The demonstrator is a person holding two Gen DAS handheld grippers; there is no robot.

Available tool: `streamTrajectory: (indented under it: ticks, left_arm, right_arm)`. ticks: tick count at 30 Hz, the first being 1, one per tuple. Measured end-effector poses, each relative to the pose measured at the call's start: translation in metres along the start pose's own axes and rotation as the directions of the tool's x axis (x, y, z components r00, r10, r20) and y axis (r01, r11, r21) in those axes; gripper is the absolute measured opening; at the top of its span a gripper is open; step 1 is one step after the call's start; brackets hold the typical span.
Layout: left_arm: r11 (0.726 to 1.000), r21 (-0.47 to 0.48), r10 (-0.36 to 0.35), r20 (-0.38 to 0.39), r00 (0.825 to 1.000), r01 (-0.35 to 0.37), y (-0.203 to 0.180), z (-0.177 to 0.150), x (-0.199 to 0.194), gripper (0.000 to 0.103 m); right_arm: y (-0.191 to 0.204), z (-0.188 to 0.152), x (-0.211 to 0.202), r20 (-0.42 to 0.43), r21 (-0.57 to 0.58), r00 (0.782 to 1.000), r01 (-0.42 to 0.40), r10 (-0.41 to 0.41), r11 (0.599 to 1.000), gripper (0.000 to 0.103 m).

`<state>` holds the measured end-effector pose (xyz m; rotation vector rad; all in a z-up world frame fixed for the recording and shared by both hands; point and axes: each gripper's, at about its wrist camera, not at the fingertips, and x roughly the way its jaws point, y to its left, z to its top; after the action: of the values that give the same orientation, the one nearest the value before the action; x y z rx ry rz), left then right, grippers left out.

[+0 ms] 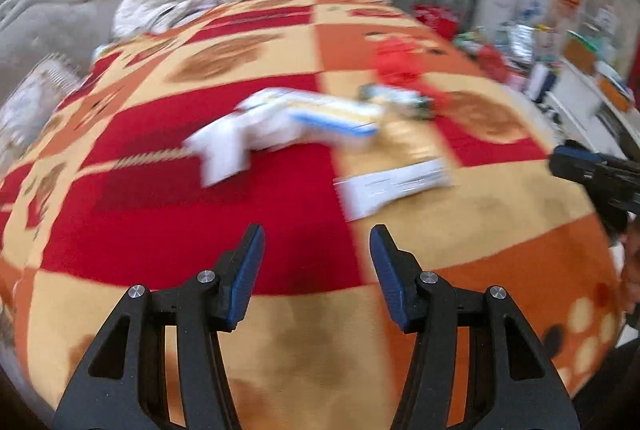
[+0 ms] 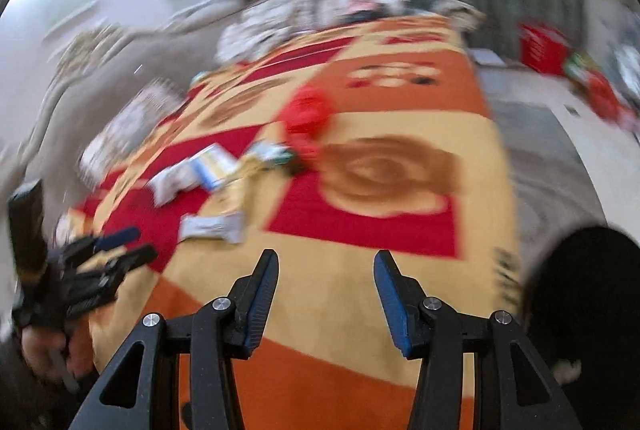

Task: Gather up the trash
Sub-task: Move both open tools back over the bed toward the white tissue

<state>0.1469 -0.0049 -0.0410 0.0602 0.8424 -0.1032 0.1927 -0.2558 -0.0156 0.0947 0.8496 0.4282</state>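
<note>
Both frames are motion-blurred, so details are rough.

Left side: grey sofa (image 1: 44,25) with patterned cushions along the carpet's far-left edge. The left hand-held gripper (image 1: 317,250) hangs over the near part of the red, cream and orange carpet (image 1: 160,222); its jaws stand apart with nothing between them, only carpet showing through the gap.

Centre: the trash sits in a loose cluster mid-carpet, far of both grippers. I count roughly five pieces:
- crumpled white paper (image 1: 228,145) on the left
- a white box with a blue and yellow stripe (image 1: 332,111) just beside it
- a flat white wrapper (image 1: 396,185), the nearest one
- a small green-and-white pack (image 1: 404,99) further back
- a red crumpled bag or wrapper (image 1: 396,63) at the far end

There is possibly a yellowish piece between them; too smeared to tell.

Right side: the right hand-held gripper (image 2: 326,270) is also parted and empty, pointing down at bare carpet. Red bags and clutter line the far-right wall.

My read: nothing picked yet. Both grippers are held half-open and angled down, ready for an approach. The flat wrapper is closest, so it is the likely first grab. Being thin and flat, it may need a pinch on its edge.
</note>
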Motion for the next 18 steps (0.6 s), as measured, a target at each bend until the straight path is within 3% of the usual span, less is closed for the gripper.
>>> streamTrajectory:
  ticks: [4,11,18]
  left_arm:
    - [0.997,-0.068,0.022,-0.029,0.999,-0.024,0.029,-0.009,0.013,0.053]
    - [0.991,-0.128,-0.053,-0.029,0.998,0.049,0.038,-0.01,0.014,0.06]
    - [0.987,-0.138,-0.092,-0.024,0.996,0.087,0.039,-0.007,0.012,0.064]
  right_arm:
    - [0.042,0.008,0.032,-0.044,-0.134,0.998,-0.049,0.043,0.99,0.048]
    - [0.09,0.019,0.077,-0.096,-0.34,0.994,-0.08,0.051,0.937,0.049]
    - [0.112,0.028,0.094,-0.134,-0.452,0.972,-0.232,0.191,0.861,0.048]
